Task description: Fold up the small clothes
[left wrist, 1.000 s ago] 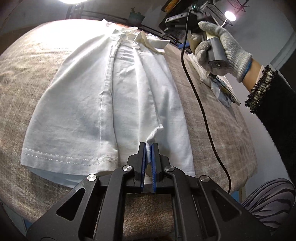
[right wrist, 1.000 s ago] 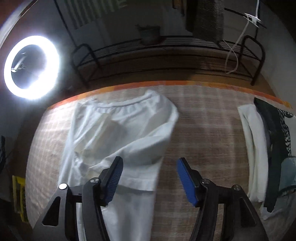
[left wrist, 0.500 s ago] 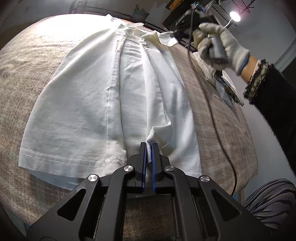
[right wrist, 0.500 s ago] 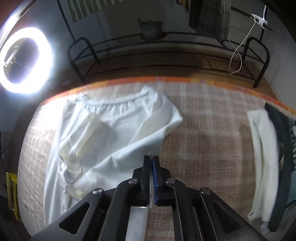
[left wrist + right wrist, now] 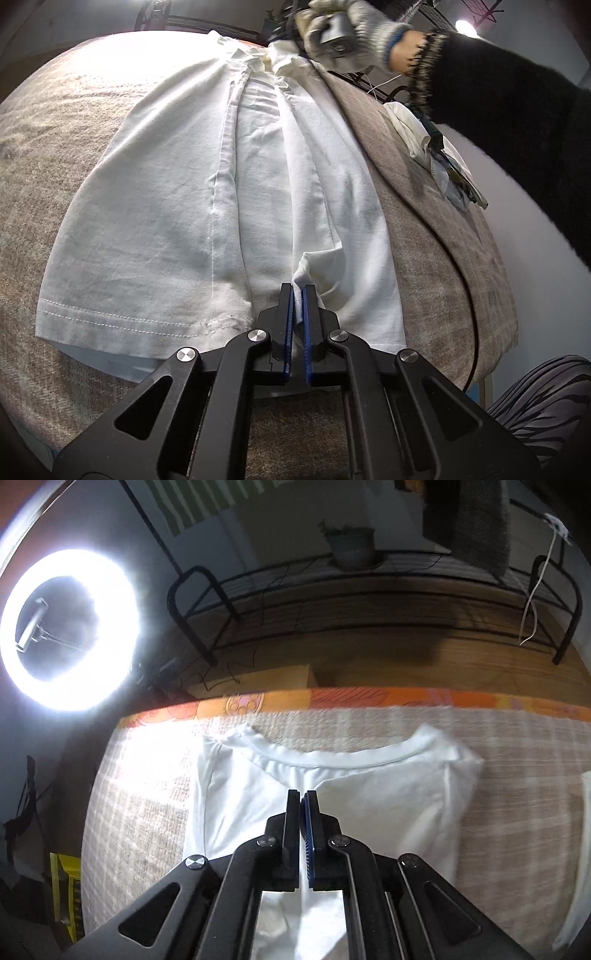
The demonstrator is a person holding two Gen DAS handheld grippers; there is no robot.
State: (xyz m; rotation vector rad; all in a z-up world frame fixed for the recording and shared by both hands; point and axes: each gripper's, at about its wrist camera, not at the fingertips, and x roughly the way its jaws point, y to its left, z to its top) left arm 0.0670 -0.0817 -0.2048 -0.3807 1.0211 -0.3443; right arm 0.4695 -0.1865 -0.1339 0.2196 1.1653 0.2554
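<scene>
The surface [image 5: 436,221], covered in a beige checked cloth, carries a white T-shirt [image 5: 177,221] spread flat, hem toward six o'clock and collar toward twelve in the left wrist view. One side panel is already turned in along its length, making a long crease up the middle. At about two o'clock a small heap of other clothes [image 5: 439,155] lies near the surface's edge, well apart from the shirt.

The shirt looks like thin cotton: light, limp, quick to wrinkle, and likely to slide on itself. It will sag wherever it is unsupported, so pinching at seams, hem or collar band, where the fabric is doubled, should give the surest hold.

The left tool [image 5: 298,291] is clenched on a bunched fold of fabric near the hem. The right tool [image 5: 303,801] has its fingers pressed together just below the collar [image 5: 332,760]; from its own view I cannot tell for certain whether cloth is pinched, though the left view shows fabric drawn up toward it.
</scene>
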